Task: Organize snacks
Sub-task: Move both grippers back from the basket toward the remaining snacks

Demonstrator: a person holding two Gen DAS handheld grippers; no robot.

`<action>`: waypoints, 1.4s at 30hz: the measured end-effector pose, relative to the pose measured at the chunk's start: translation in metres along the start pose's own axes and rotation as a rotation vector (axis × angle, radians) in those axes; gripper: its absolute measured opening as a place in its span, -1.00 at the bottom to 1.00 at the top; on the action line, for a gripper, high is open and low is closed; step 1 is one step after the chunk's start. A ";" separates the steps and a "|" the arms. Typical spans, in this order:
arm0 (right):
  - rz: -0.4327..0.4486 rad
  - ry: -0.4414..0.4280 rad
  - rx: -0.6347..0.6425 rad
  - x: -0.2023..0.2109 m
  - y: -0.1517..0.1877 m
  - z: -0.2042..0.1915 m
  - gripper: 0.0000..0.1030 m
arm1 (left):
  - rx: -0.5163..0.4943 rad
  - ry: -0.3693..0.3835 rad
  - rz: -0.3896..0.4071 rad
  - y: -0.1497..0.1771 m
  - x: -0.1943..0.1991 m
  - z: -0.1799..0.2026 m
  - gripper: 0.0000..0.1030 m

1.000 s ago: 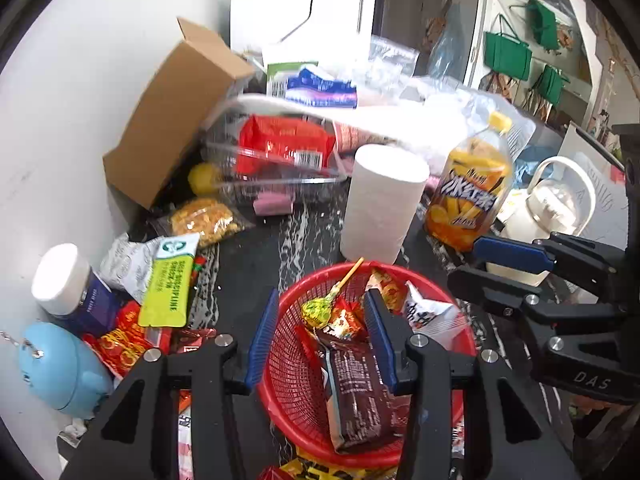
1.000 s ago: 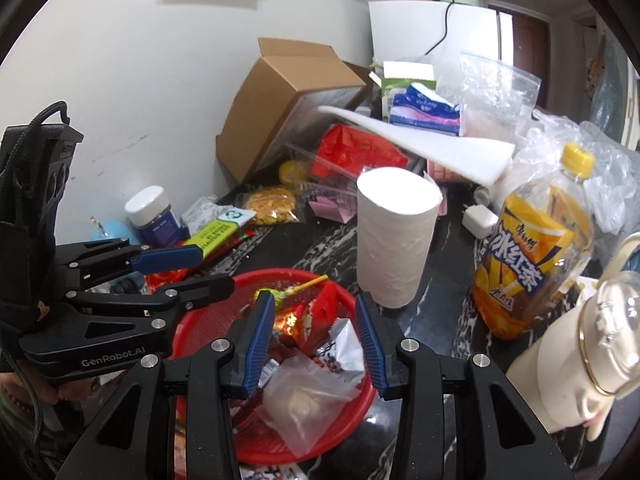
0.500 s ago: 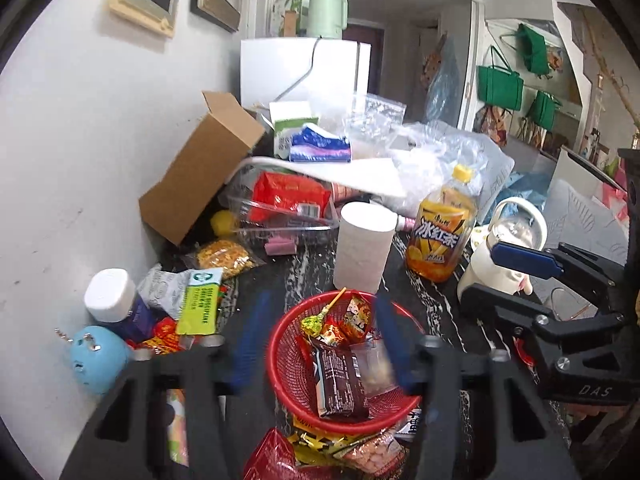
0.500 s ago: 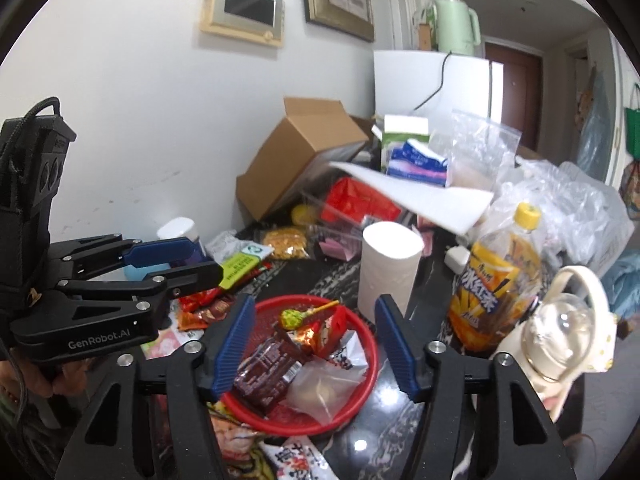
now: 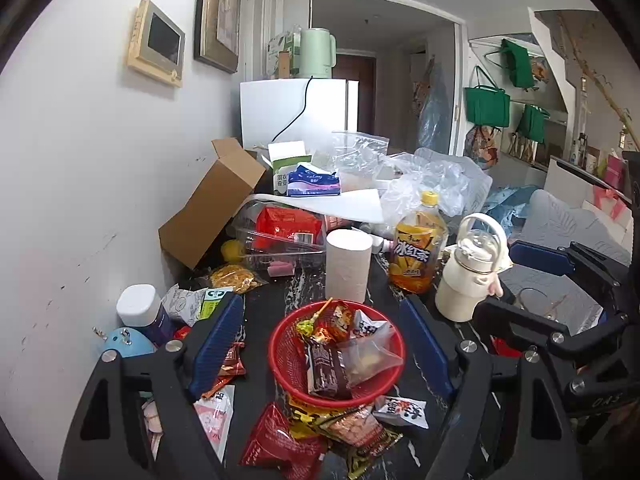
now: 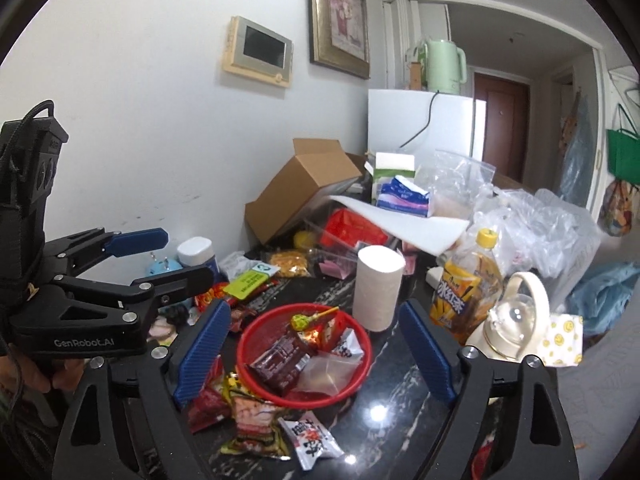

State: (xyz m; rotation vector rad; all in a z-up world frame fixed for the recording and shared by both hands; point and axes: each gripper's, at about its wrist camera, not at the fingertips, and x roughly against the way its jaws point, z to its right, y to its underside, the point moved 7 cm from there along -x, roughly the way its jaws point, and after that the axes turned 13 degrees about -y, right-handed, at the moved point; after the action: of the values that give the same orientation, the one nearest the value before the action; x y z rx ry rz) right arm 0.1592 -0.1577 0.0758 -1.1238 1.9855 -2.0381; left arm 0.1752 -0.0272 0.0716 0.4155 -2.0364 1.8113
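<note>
Both grippers tilt down toward the red basket (image 5: 394, 350), side by side. The left gripper (image 5: 326, 350) and the right gripper (image 6: 316, 356) are opening, jaws wide apart with nothing gripped. The basket sits on the dark table (image 6: 404, 392), holding snack packets and a lollipop (image 6: 299, 322). Just behind it stand a paper roll (image 5: 347, 266) and a tea bottle (image 5: 416, 256); loose packets (image 5: 340, 428) lie before it.

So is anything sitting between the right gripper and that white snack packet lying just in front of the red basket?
Nothing visible blocks it. The white snack packet lies on bare tabletop nearer than the red basket, in front of the right gripper, whose fingers are opening with nothing between them. A yellow-and-red packet touches its left edge.
</note>
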 end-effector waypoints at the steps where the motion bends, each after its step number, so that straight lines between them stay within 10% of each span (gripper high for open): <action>1: 0.005 0.002 0.000 0.005 0.001 -0.003 0.72 | -0.002 0.003 0.003 0.001 0.004 0.001 0.56; 20: -0.017 0.013 -0.113 0.050 0.069 -0.021 0.78 | -0.044 0.081 -0.041 0.072 0.051 0.032 0.56; 42: -0.192 -0.015 -0.252 0.010 0.163 -0.005 0.78 | -0.003 0.164 -0.274 0.162 0.001 0.048 0.56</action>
State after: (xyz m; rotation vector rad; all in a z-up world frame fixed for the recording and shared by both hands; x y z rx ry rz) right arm 0.0802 -0.1844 -0.0648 -1.4237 2.2563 -1.8910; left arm 0.0960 -0.0548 -0.0748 0.5005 -1.7758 1.6215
